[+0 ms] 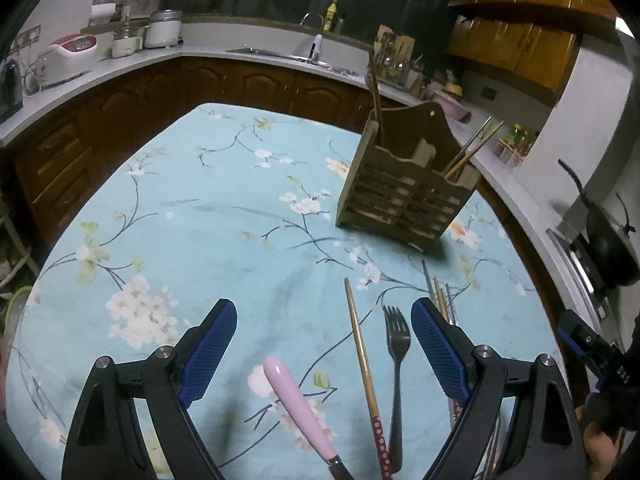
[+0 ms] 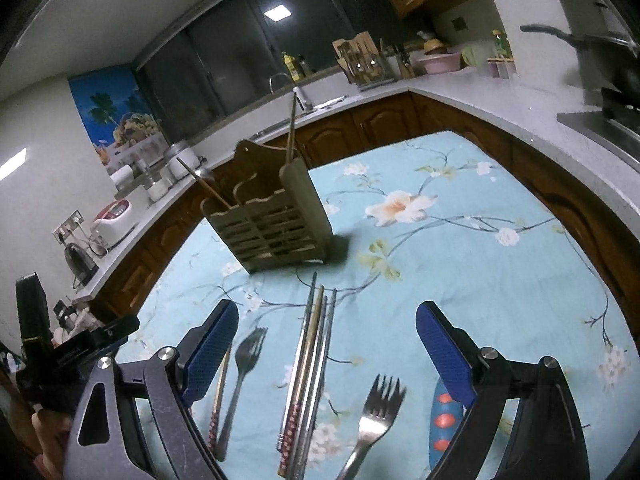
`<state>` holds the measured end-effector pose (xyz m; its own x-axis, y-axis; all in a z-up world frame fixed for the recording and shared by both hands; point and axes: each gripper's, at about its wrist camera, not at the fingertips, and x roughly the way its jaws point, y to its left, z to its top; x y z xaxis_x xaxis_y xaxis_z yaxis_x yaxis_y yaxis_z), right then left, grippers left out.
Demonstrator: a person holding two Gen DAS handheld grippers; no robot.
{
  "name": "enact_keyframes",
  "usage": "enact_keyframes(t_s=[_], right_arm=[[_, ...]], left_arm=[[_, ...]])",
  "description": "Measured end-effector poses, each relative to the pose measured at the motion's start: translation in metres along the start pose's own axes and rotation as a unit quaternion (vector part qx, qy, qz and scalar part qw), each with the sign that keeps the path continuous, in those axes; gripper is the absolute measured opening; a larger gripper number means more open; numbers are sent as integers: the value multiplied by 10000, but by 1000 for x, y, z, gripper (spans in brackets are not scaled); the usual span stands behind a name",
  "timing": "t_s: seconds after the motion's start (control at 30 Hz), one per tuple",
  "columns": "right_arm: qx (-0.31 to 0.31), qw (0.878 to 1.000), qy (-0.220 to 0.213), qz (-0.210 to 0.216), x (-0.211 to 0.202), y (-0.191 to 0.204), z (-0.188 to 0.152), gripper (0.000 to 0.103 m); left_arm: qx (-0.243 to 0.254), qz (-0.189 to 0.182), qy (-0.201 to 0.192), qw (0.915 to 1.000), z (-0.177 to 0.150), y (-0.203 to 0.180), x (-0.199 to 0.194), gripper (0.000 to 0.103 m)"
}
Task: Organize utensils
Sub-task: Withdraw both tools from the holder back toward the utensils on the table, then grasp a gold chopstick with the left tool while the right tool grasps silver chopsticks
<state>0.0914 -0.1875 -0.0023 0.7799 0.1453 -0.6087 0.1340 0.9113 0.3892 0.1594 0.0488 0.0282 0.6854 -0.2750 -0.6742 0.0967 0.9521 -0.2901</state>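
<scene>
Both your grippers are wide open, holding nothing. The chopstick bundle (image 2: 310,364) lies on the tablecloth (image 2: 460,260) right between your right gripper (image 2: 326,344) fingers, long axis pointing straight at the wooden holder (image 2: 276,224) ahead. Your left gripper (image 1: 324,340) sits nearer the lone chopstick (image 1: 362,356) and fork (image 1: 396,364).

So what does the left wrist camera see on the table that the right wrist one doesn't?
Only the left wrist view shows the pink-handled utensil, between the open left gripper. Only the right wrist view shows the larger fork and a blue handle with red spots, between the open right gripper. Both show the wooden utensil holder, the smaller fork and the flowered tablecloth.
</scene>
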Motion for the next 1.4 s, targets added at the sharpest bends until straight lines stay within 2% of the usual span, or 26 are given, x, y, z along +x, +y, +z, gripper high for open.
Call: enact_keyframes(t_s=[0.43, 0.53, 0.6, 0.67, 0.97, 1.07, 1.23, 1.4], right_arm=[[-166, 9979, 624, -5, 48, 4, -4, 88], [-190, 9963, 840, -36, 65, 3, -3, 77], [-207, 9953, 944, -57, 75, 2, -1, 72], [-272, 9939, 1058, -118, 86, 1, 0, 62], [-532, 9851, 1604, -317, 134, 4, 3, 33], [-659, 9811, 1770, -425, 147, 6, 3, 22], [-875, 9772, 1852, -552, 157, 10, 8, 18], [-1172, 9715, 1925, -732, 164, 19, 11, 18]], left_arm=[[428, 190, 560, 9973, 12, -19, 61, 88], [548, 252, 759, 9953, 15, -24, 81, 85], [598, 251, 868, 9941, 17, -27, 93, 78], [694, 276, 971, 9925, 19, -31, 105, 75], [927, 283, 1383, 9856, 19, -37, 148, 43], [963, 221, 1362, 9857, 21, -37, 154, 42], [1043, 163, 1384, 9847, 22, -39, 162, 41], [1214, 239, 1395, 9825, 23, -47, 167, 40]])
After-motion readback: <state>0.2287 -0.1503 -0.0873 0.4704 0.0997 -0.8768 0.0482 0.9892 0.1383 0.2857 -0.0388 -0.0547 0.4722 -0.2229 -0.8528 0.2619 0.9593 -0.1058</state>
